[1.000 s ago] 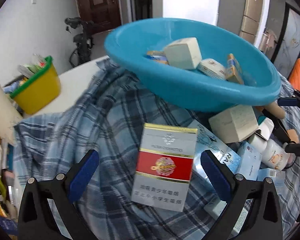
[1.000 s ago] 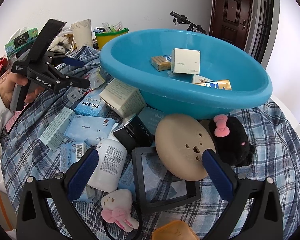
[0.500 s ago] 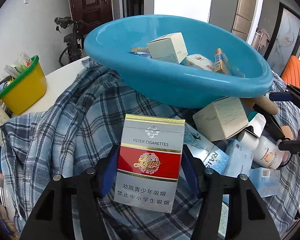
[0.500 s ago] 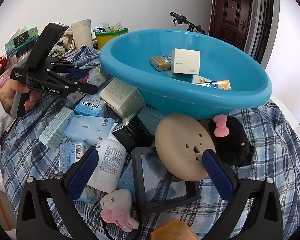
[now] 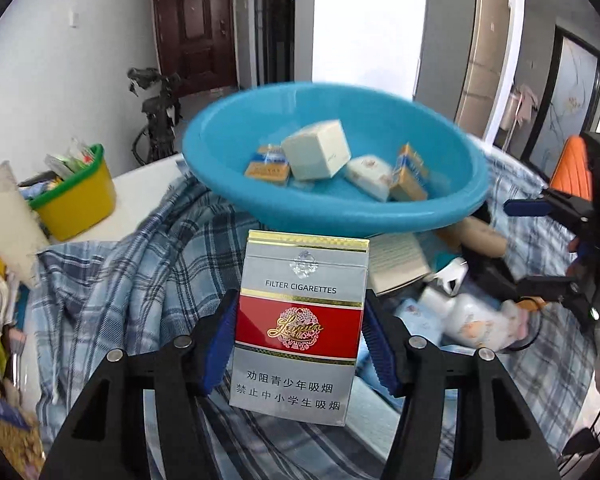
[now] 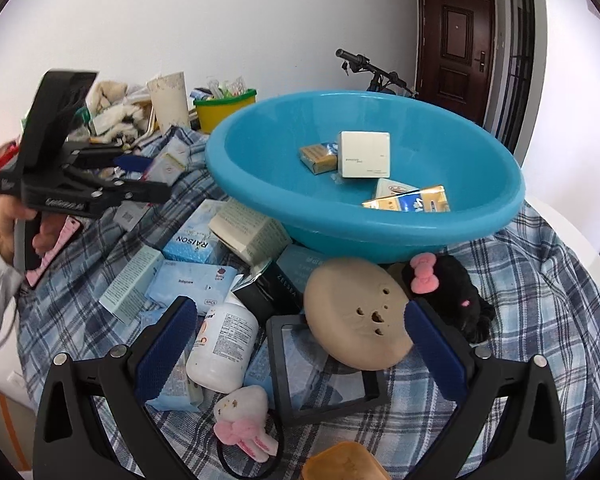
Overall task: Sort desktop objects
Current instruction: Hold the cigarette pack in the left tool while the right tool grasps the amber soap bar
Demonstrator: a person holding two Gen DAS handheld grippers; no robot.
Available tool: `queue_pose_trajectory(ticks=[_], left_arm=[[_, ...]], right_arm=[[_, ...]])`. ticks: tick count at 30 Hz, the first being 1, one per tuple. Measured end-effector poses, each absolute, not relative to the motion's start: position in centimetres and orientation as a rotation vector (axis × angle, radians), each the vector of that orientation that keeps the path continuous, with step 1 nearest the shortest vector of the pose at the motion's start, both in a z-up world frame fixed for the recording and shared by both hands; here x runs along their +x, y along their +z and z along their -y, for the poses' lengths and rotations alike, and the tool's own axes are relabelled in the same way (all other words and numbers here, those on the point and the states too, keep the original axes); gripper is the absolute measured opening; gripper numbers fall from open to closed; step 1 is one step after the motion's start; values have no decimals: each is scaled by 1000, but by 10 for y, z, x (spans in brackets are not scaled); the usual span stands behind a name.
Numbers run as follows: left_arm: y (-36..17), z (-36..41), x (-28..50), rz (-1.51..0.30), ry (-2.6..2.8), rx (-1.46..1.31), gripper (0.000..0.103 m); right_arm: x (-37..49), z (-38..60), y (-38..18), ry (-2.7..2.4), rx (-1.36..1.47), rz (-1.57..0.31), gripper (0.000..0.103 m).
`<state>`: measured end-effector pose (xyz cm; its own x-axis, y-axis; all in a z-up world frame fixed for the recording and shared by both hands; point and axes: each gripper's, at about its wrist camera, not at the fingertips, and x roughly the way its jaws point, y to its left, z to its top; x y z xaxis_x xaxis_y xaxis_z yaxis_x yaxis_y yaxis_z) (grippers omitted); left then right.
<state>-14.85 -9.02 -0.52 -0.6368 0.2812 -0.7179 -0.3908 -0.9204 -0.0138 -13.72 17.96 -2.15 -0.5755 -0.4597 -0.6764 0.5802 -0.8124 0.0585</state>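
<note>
With the blue basin (image 6: 364, 184) as landmark: far to its left, a person's hand (image 6: 8, 224) grips the handle of the left gripper (image 5: 298, 344), whose jaws are clenched on a cigarette pack (image 5: 300, 320). In the left wrist view the pack stands upright between the blue pads, silver with a red band, raised above the plaid cloth (image 5: 112, 280) in front of the basin. Left of the basin and behind it sits a yellow tub (image 6: 224, 110) with a green rim. Against the basin's front left lie several boxes, among them a light blue box (image 6: 192, 244) marked RAISON and a black box (image 6: 268, 292). In front of these a white bottle (image 6: 224, 348) lies on its side. Inside the basin are a white cube box (image 6: 364, 154), a yellow pack (image 6: 318, 158) just left of it and touching, and two more packs nearer the front rim. Directly before the basin, a beige round disc (image 6: 356, 316) leans over a black frame (image 6: 324, 368). To the disc's right lies a black plush (image 6: 456, 292) with a pink bow. The right gripper (image 6: 300, 352) hangs over this clutter, jaws released and wide, nothing between them pressed.
</note>
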Motion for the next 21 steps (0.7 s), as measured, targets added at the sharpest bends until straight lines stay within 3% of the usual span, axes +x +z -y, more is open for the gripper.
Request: queue_pose_trajectory(ticks=[11, 21], left_arm=[[36, 58, -92, -82, 2522, -871, 62], [39, 27, -75, -11, 2481, -835, 62]], right_arm=[[-95, -244, 7, -2430, 888, -287, 103], [-70, -255, -29, -2329, 934, -353, 103]])
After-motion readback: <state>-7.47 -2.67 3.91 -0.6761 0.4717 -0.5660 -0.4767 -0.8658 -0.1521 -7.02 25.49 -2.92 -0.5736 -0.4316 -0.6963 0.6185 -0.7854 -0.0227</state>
